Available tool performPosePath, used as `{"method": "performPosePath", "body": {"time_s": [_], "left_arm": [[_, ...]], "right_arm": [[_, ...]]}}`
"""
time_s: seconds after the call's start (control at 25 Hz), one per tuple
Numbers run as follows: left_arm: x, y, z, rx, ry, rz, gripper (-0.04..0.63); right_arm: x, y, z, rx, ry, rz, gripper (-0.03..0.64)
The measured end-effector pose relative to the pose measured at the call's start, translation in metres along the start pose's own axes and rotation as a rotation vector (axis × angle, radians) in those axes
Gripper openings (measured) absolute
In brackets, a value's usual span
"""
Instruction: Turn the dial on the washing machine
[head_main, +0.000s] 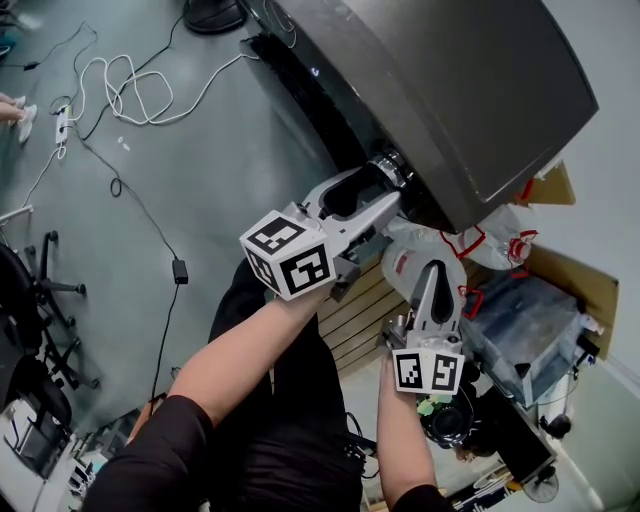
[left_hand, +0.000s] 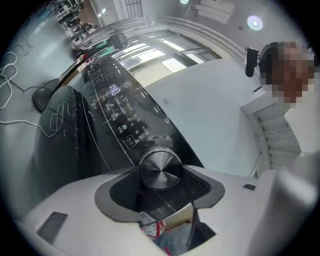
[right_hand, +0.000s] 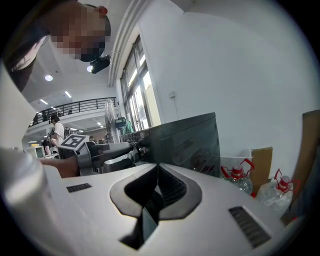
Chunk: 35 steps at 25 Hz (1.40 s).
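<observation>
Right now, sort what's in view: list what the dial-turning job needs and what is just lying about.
Job:
dial
washing machine
left gripper, jaws closed on the dial

Lying about:
white cable and power adapter on the floor
red-capped bottles
cardboard
right gripper, jaws shut on nothing

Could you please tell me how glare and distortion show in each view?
Left gripper view: strong fisheye bending, dark corners, bright reflections across the washing machine top, dial sharp. Right gripper view: same bending, bright windows behind. Head view: sharp, evenly lit, mild sheen on the lid.
</observation>
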<state>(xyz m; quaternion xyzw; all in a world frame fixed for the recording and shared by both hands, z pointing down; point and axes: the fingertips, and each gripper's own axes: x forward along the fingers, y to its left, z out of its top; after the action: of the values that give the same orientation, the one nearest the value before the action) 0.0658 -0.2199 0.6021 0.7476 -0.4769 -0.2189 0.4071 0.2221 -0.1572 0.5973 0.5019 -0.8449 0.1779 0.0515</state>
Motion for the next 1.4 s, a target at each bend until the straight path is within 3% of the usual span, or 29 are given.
{"method": "performPosePath", "body": {"time_s": [0.12, 1.0, 1.2, 1.4], "left_arm": [[-0.001, 0.000, 0.001, -0.080, -0.009, 0.000, 0.278], [-0.003, 0.004, -0.002, -0.375, -0.018, -0.024, 0.278], [0.001, -0.003, 0.001, -0.445, -0.047, -0.107, 0.278], [0.001, -0.002, 0.000, -0.492, -0.043, -0.115, 0.278]], "right_arm": [[0.000, 0.002, 0.002, 0.002, -0.001, 0.002, 0.023], [0.005, 0.010, -0.010, -0.069, 0.034, 0.031, 0.023], [0.005, 0.010, -0.010, -0.063, 0.034, 0.028, 0.023], [0.005, 0.011, -0.010, -0.061, 0.035, 0.030, 0.023]]}}
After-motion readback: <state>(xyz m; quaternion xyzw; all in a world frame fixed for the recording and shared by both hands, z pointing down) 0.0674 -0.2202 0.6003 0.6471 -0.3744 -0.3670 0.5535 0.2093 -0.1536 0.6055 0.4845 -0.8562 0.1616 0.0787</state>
